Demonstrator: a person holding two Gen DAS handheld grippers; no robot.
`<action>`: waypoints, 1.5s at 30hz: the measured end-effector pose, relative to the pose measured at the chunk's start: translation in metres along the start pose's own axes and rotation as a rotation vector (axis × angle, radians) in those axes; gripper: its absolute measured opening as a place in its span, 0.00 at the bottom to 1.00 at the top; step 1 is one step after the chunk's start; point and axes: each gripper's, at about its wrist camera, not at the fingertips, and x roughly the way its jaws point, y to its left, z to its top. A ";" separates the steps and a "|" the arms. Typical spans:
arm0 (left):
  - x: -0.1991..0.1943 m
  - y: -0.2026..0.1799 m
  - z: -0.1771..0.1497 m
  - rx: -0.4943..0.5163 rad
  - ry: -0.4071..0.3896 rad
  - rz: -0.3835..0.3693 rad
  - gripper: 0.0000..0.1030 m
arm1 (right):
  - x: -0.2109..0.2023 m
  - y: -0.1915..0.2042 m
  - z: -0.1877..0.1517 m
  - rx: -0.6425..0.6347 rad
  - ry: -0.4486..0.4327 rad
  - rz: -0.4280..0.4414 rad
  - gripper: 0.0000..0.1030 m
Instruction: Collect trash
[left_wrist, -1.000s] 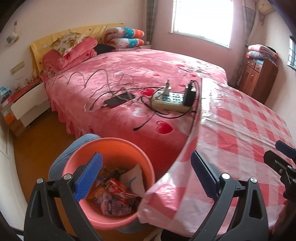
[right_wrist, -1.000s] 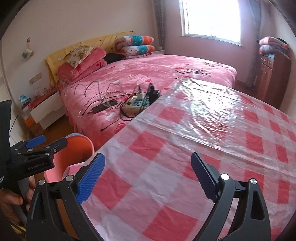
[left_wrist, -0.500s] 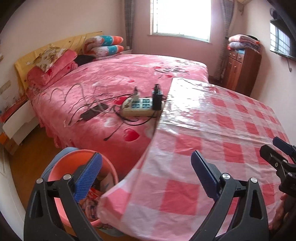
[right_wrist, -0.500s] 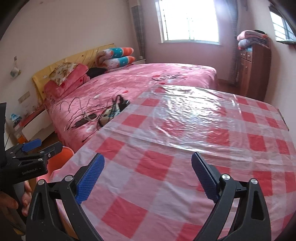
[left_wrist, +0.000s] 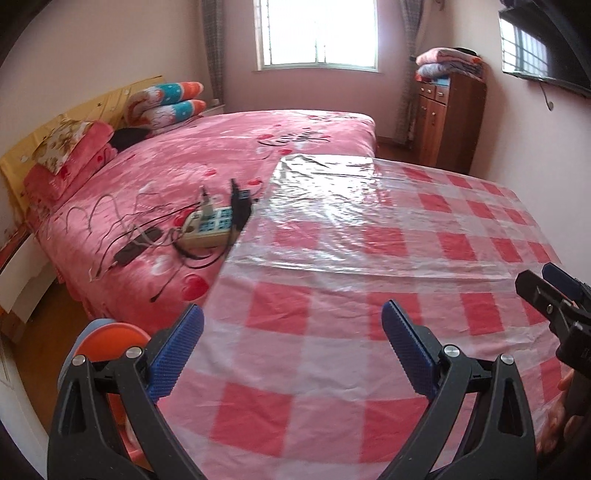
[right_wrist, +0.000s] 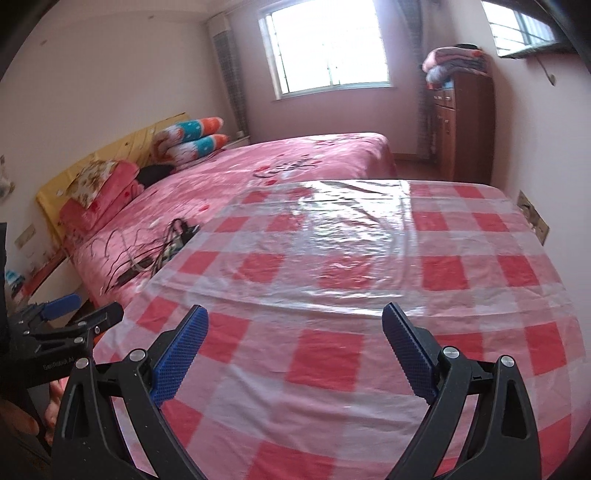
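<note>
Both grippers hover with jaws spread and empty over the checked table cover (left_wrist: 332, 354), where no litter shows. The orange trash bucket (left_wrist: 110, 341) (only its rim visible) sits below the table's left edge, nearer the left gripper (left_wrist: 291, 352) than the right gripper (right_wrist: 295, 352).

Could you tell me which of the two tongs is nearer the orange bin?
The left tongs: the orange bin sits right beside its left finger, while the right tongs hover over the checked tablecloth.
</note>
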 end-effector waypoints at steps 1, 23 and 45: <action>0.001 -0.006 0.001 0.006 0.001 -0.006 0.94 | -0.001 -0.006 0.000 0.008 -0.002 -0.007 0.91; 0.024 -0.109 0.021 0.089 0.023 -0.142 0.94 | -0.029 -0.122 0.002 0.176 -0.084 -0.187 0.91; 0.024 -0.148 0.023 0.124 0.008 -0.185 0.94 | -0.037 -0.140 -0.002 0.148 -0.096 -0.252 0.91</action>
